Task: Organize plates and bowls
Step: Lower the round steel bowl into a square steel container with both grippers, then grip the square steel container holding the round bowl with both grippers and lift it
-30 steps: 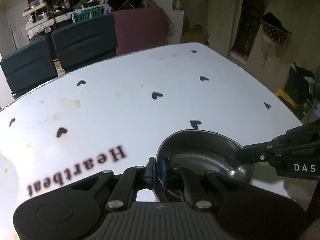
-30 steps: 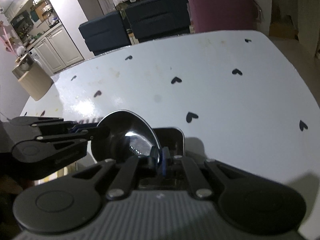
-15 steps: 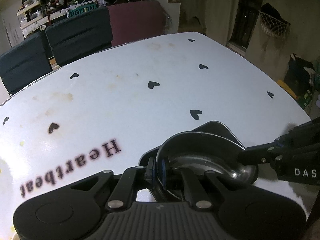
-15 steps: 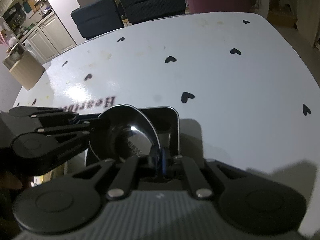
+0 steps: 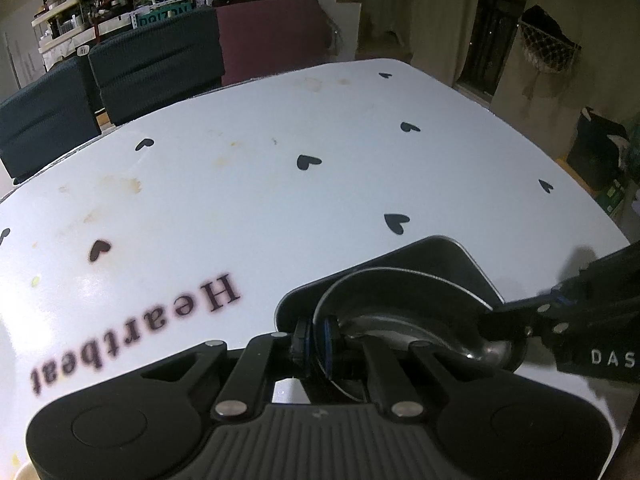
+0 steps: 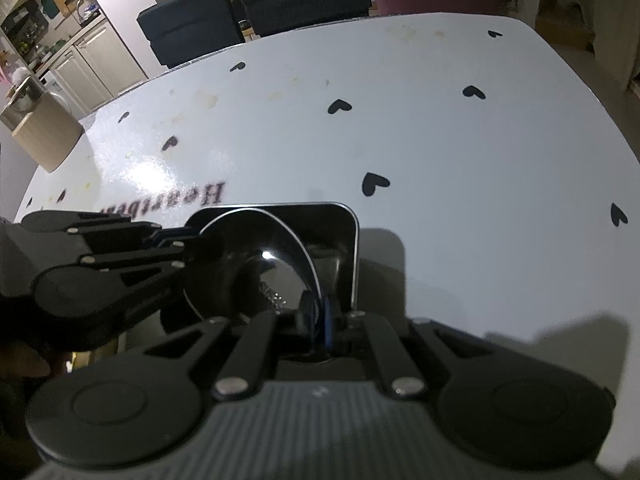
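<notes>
A round steel bowl (image 5: 400,312) sits over a square steel plate (image 5: 448,256) on the white table. My left gripper (image 5: 316,340) is shut on the bowl's near rim. My right gripper (image 6: 318,316) is shut on the opposite rim of the bowl (image 6: 260,264); the square plate (image 6: 340,232) lies under it. In the left wrist view the right gripper (image 5: 520,320) grips the bowl from the right. In the right wrist view the left gripper (image 6: 188,244) grips it from the left. I cannot tell whether the bowl touches the plate.
The white tablecloth (image 5: 280,200) has black hearts and the word "Heartbeat". Dark chairs (image 5: 156,68) stand at the far edge. A maroon chair (image 5: 276,36) stands beside them. A kitchen counter (image 6: 60,76) is at far left in the right wrist view.
Both grippers moved the bowl over the square plate, which has come fully into view beneath it. Both grips have stayed shut.
</notes>
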`<state>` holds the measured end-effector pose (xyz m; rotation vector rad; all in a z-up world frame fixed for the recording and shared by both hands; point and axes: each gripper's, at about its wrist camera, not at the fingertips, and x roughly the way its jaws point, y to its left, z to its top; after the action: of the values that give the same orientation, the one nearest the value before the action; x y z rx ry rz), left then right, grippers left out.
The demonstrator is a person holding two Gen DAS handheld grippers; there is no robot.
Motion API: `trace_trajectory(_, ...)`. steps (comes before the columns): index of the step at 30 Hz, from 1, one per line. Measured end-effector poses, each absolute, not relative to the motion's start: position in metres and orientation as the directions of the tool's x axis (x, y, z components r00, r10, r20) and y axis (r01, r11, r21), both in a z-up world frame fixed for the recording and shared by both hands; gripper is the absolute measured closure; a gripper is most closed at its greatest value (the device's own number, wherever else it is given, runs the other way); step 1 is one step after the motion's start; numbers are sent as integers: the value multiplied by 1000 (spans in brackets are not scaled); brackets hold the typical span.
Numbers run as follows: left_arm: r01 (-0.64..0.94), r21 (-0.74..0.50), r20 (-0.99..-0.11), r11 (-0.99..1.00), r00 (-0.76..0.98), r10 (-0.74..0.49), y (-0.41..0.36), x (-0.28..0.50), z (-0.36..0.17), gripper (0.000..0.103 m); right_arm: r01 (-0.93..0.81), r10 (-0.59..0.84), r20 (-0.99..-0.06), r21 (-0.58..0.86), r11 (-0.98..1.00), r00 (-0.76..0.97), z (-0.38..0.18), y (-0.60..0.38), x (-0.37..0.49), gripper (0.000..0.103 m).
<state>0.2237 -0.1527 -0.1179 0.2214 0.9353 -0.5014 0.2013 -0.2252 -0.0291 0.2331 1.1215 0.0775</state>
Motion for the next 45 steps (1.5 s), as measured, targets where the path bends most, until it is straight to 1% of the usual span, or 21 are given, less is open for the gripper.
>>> trace_trajectory(7,498,-55,-807,865,489,-332,-150,225,-119,96,62,180,-890,226,972,418,-34,-226,204,95)
trace_trajectory(11,504,-70,-797,861,490,-352,-147,223,-114,87,56,182,-892,224,973,413,-35,-225,205,86)
trace_trajectory(13,507,-76,-788,859,497,-363,-145,221,-108,83,54,191,-892,233,971,410,-34,-225,207,84)
trace_trajectory(20,513,-112,-759,851,509,-406,-133,210,-88,81,45,216,-864,265,963,455,-18,-225,204,83)
trace_trajectory(28,539,-45,-808,841,475,-348,-124,197,-96,81,55,202,-853,259,964,482,-10,-226,201,83)
trace_trajectory(38,560,-46,-831,827,438,-343,-120,191,-109,81,97,171,-848,252,963,502,-7,-239,200,83)
trace_trajectory(45,575,-35,-834,817,434,-341,-123,190,-114,80,97,157,-863,230,968,480,-15,-243,205,83)
